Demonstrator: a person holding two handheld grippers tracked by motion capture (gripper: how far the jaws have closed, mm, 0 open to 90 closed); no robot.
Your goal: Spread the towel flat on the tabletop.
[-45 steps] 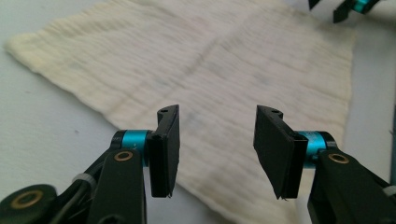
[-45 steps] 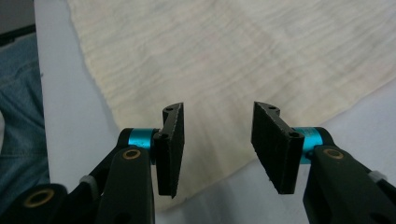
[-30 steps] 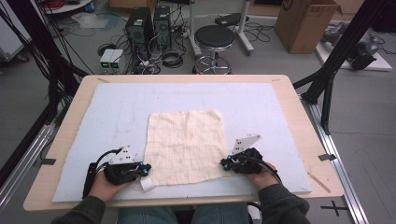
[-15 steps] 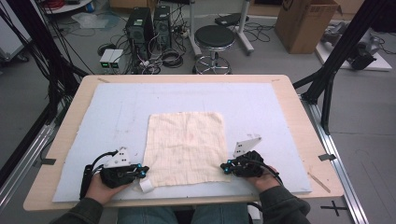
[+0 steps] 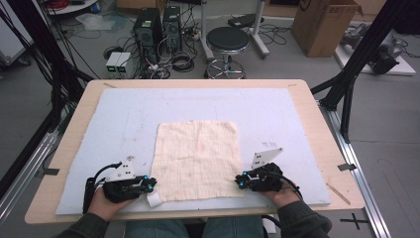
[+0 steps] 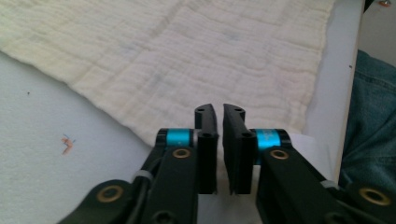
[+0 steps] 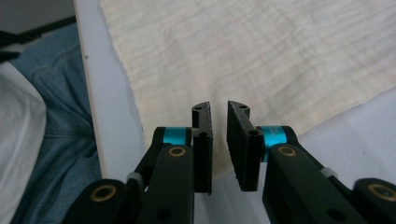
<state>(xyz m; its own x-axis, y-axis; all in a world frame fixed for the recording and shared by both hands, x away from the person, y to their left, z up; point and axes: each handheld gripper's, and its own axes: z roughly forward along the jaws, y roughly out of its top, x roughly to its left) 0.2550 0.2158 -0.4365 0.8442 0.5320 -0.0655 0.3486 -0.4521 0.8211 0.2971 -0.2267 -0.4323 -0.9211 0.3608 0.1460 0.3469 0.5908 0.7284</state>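
Note:
A cream cloth [image 5: 198, 158] lies flat on the pale blue mat [image 5: 124, 119]. My left gripper [image 5: 150, 184] lies at the cloth's near left corner, beside a small white tag [image 5: 153, 199]. In the left gripper view its jaws [image 6: 219, 112] have just been opening; a narrow gap shows, with nothing in it, and the cloth [image 6: 187, 60] lies below. My right gripper [image 5: 239, 181] lies at the near right corner. Its jaws [image 7: 218, 109] have also just been opening, a slim gap apart and empty, over the cloth's edge [image 7: 261, 56].
The mat covers most of the wooden table [image 5: 317, 129]. The near table edge lies just behind both hands, with the person's jeans [image 7: 51, 116] below it. A stool [image 5: 226, 42], computer cases [image 5: 148, 29] and a cardboard box [image 5: 322, 25] stand on the floor beyond.

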